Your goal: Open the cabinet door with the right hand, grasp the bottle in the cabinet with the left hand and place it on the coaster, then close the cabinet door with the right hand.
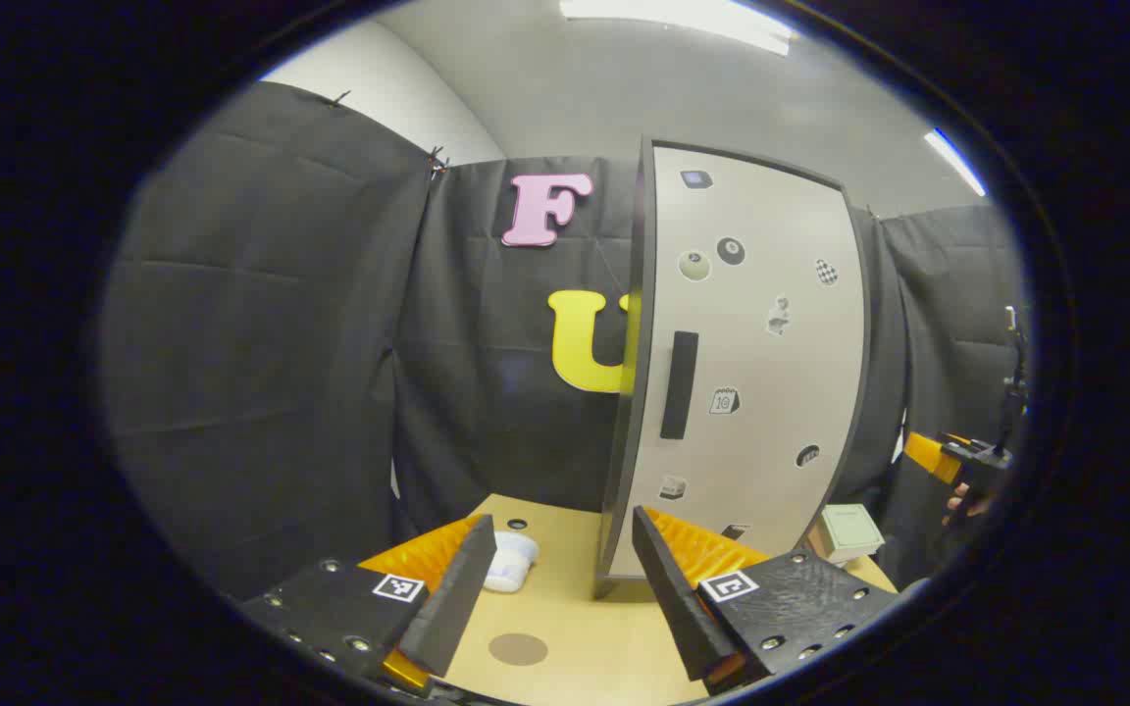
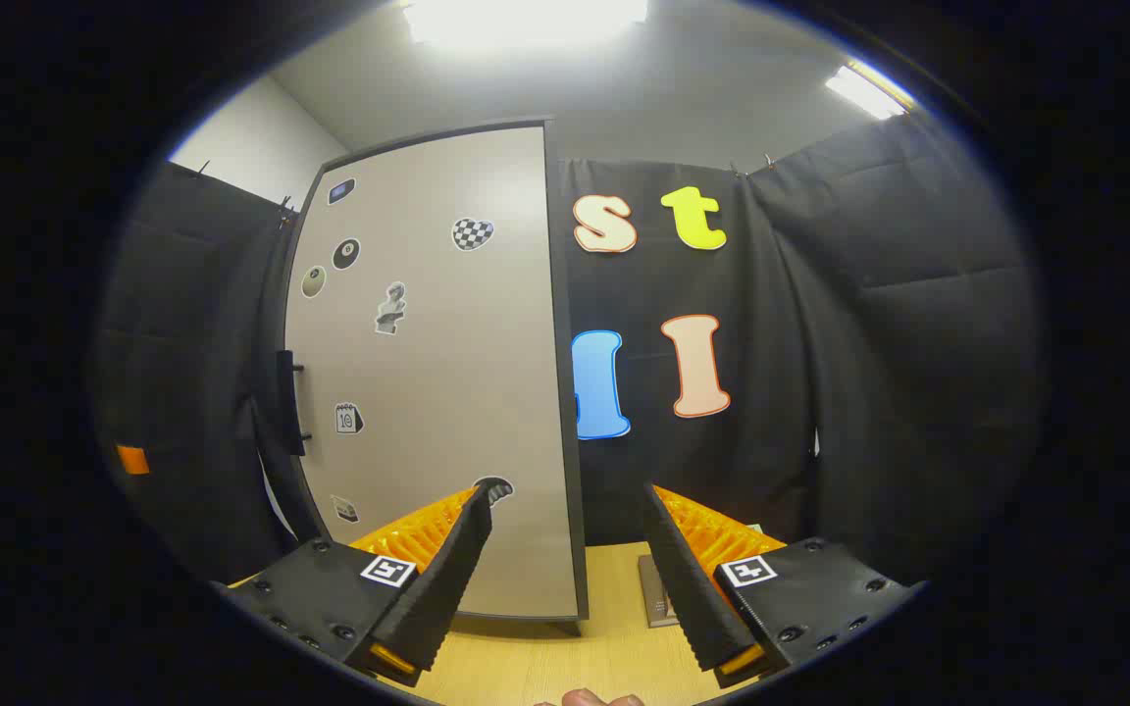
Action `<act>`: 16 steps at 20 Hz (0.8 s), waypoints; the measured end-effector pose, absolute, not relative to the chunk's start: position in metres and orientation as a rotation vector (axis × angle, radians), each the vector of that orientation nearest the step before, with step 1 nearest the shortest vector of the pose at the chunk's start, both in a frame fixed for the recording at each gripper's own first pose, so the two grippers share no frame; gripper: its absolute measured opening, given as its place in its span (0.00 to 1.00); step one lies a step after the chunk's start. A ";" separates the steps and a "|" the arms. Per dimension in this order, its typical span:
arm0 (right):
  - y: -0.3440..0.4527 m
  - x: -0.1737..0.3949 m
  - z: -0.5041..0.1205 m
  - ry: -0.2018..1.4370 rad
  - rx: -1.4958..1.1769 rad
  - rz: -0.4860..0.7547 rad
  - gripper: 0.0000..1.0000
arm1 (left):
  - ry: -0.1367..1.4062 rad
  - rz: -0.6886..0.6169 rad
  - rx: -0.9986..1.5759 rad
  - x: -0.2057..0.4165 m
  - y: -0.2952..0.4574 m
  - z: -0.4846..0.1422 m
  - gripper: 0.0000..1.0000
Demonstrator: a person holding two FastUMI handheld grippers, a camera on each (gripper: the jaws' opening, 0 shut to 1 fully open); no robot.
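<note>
Cabinet door [image 1: 742, 373] closed w/ its dark handle [image 1: 679, 384] well ahead of the left gripper [image 1: 565, 588], jaws spread, nothing held. Coaster [image 1: 517, 648] lies on the table [image 1: 575, 628] btwn those fingers (bottle hidden). Right gripper [image 2: 565, 579] spread too, facing the door [image 2: 437, 373].

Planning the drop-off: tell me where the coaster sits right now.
In the left gripper view, the coaster lies flat on the table, between the left gripper fingers, left of the cabinet.
</note>
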State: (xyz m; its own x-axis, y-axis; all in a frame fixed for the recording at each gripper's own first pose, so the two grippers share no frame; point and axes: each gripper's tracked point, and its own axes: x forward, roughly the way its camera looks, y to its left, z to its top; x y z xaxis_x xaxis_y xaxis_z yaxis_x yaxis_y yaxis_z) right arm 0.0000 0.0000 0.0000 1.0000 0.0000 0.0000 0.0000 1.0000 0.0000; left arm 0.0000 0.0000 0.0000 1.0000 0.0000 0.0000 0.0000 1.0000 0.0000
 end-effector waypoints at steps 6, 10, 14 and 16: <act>-0.009 -0.003 -0.028 0.067 -0.020 -0.010 0.94 | 0.011 -0.005 0.030 -0.001 0.000 -0.001 0.86; -0.008 -0.001 -0.037 0.109 0.013 -0.010 0.97 | 0.020 -0.008 0.030 -0.004 -0.002 -0.003 0.85; -0.003 0.001 -0.035 0.100 0.004 -0.002 0.97 | 0.019 0.000 0.053 -0.006 -0.002 -0.002 0.85; 0.003 0.001 -0.032 0.095 0.002 0.013 0.94 | 0.012 0.006 0.060 -0.006 -0.001 -0.001 0.85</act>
State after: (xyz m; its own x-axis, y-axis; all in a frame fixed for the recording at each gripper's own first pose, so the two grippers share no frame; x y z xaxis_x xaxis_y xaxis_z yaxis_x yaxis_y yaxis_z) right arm 0.0013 0.0027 -0.0321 0.9954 0.0130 -0.0951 -0.0128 0.9999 0.0029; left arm -0.0056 -0.0010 -0.0011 0.9999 0.0060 -0.0123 -0.0052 0.9982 0.0597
